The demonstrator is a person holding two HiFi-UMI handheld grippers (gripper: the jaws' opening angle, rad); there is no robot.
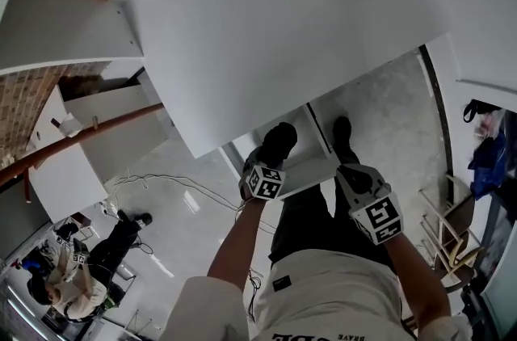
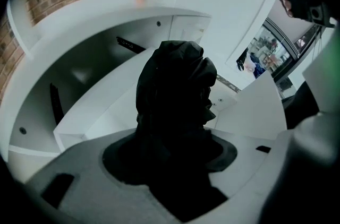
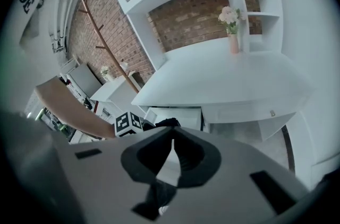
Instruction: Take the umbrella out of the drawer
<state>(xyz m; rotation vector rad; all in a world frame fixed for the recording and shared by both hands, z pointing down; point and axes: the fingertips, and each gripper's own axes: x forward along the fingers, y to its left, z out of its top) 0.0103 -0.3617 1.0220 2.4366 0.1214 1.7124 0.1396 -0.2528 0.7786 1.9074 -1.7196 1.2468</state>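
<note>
The black folded umbrella [image 2: 175, 95] stands up between the jaws of my left gripper [image 2: 172, 164], which is shut on it. In the head view the umbrella [image 1: 279, 141] shows dark just ahead of the left gripper [image 1: 271, 162], above the open white drawer [image 1: 305, 174] under the desk edge. The right gripper view shows the umbrella [image 3: 166, 123] beside the left gripper's marker cube [image 3: 129, 123], over the drawer [image 3: 178, 114]. My right gripper [image 3: 171, 151] is shut with nothing between its pads. It hovers to the right of the left one [image 1: 352, 170].
The white desk top [image 1: 283, 24] overhangs the drawer. A pink vase with flowers [image 3: 231, 32] stands at its back by the brick wall. A person crouches on the floor at lower left [image 1: 81, 267]. Cables [image 1: 161, 186] lie on the floor, and chairs [image 1: 448, 210] stand at the right.
</note>
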